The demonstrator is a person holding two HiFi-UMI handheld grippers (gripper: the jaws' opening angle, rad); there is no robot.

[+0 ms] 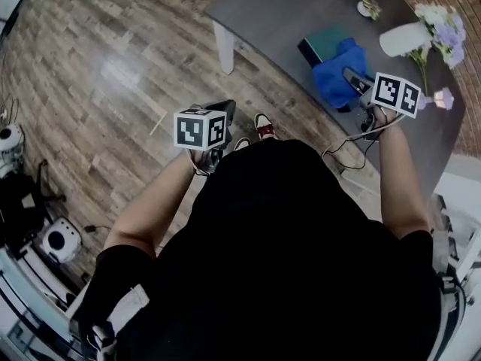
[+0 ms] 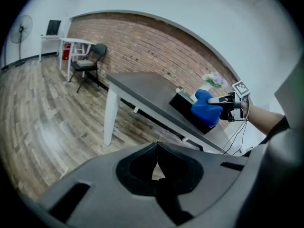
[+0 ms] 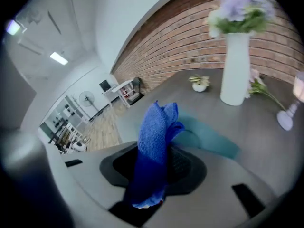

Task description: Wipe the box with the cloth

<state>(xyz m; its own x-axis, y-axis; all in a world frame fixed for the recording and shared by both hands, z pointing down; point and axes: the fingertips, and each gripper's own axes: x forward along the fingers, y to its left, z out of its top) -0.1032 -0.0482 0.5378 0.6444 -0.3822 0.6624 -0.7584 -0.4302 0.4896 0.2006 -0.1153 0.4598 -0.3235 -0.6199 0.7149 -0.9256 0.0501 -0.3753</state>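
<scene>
One grey table [image 1: 285,13], wood floor [image 1: 113,66], brick wall [image 2: 142,42]; right claw [image 3: 153,172] grips cloth [image 3: 154,132].

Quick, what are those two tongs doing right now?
Left tongs: closed, empty.
Right tongs: closed on the blue cloth.

Grey table [image 1: 285,13] carries teal box [image 1: 327,42], white vase [image 1: 402,40], small potted plant [image 1: 368,7].
</scene>
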